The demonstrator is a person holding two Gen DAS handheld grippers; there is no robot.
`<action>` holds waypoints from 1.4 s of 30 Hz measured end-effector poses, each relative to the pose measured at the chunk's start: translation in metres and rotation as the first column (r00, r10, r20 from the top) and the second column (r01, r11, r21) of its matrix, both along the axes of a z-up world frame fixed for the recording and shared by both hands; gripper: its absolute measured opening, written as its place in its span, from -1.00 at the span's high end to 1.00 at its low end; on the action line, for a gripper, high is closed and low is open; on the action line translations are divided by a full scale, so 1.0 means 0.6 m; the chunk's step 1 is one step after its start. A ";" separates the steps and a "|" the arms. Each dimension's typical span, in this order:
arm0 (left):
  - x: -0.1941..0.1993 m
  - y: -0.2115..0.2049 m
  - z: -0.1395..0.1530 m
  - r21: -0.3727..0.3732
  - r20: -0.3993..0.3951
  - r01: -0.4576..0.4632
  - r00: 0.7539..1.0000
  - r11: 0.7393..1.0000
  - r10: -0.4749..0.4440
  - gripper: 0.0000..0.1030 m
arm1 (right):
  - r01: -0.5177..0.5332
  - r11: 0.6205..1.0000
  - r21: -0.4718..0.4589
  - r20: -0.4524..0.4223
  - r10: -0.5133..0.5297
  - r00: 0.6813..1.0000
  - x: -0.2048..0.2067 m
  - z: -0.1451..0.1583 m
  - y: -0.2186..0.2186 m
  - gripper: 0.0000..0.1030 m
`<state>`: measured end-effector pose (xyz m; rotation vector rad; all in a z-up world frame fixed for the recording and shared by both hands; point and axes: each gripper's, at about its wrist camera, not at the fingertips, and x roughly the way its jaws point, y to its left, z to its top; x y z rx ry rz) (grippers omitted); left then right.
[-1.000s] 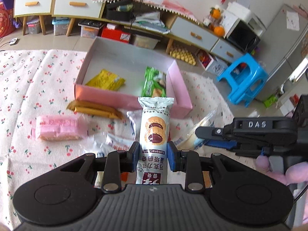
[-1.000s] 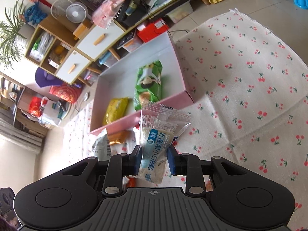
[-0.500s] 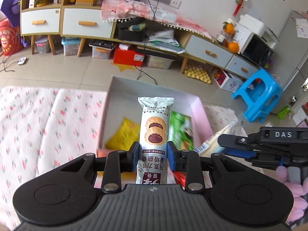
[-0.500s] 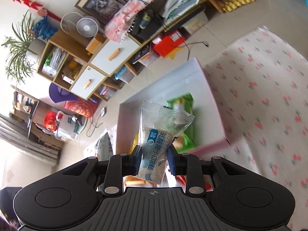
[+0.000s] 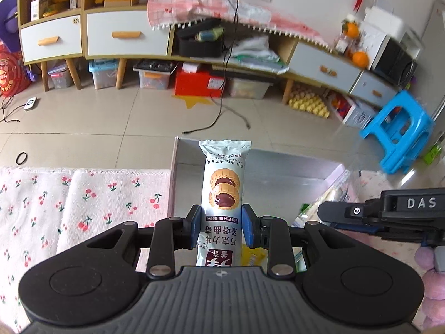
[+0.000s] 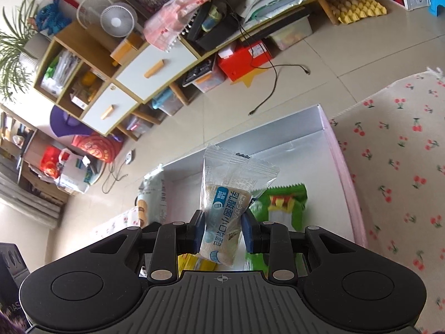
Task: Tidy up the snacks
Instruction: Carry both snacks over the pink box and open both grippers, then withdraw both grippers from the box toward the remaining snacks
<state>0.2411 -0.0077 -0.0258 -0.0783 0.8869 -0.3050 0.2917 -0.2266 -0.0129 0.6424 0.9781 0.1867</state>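
My left gripper is shut on a pale blue chocolate tart cookie pack, held upright above the pink box. My right gripper is shut on a clear bread snack pack, held over the same box. Inside the box lie a green snack pack and a yellow pack, partly hidden by the grippers. The right gripper's body shows at the right of the left wrist view. The cookie pack also shows at the left of the right wrist view.
The box sits on a cherry-print cloth at the table's far edge. Beyond it is tiled floor, a low cabinet with drawers, storage bins, a loose black cable and a blue stool.
Both grippers have moved forward and up over the pink box with their packs. The loose snacks on the cloth have dropped out of view.
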 end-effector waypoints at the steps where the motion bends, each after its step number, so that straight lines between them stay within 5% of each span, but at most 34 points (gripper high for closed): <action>1: 0.004 -0.003 -0.003 0.019 -0.002 0.003 1.000 1.000 -0.003 0.46 | 0.000 1.000 -0.005 -0.006 0.000 1.000 0.006 -0.005 0.002 0.45; 14: 0.029 -0.008 -0.015 0.104 -0.014 0.064 0.998 0.993 -0.063 0.44 | 0.018 1.000 -0.005 -0.023 -0.018 1.000 0.041 -0.032 -0.003 0.40; 18: 0.027 -0.008 -0.011 0.110 0.003 0.034 0.999 0.993 -0.035 0.06 | 0.026 0.999 0.025 -0.021 -0.025 0.999 0.041 -0.031 -0.010 0.08; 22: 0.026 -0.009 -0.006 0.081 -0.013 0.029 1.000 0.996 -0.028 -0.14 | 0.006 1.000 -0.006 -0.005 -0.006 1.000 0.034 -0.016 -0.008 0.00; 29: -0.002 -0.004 0.012 0.058 -0.010 0.027 1.000 0.998 -0.026 -0.38 | 0.005 1.000 -0.025 -0.006 -0.005 1.000 0.002 0.010 -0.012 -0.30; 42: -0.083 0.007 0.046 0.025 -0.008 0.021 1.000 0.999 -0.021 -0.79 | -0.003 0.997 -0.079 -0.007 0.003 1.000 -0.103 0.065 -0.021 -0.54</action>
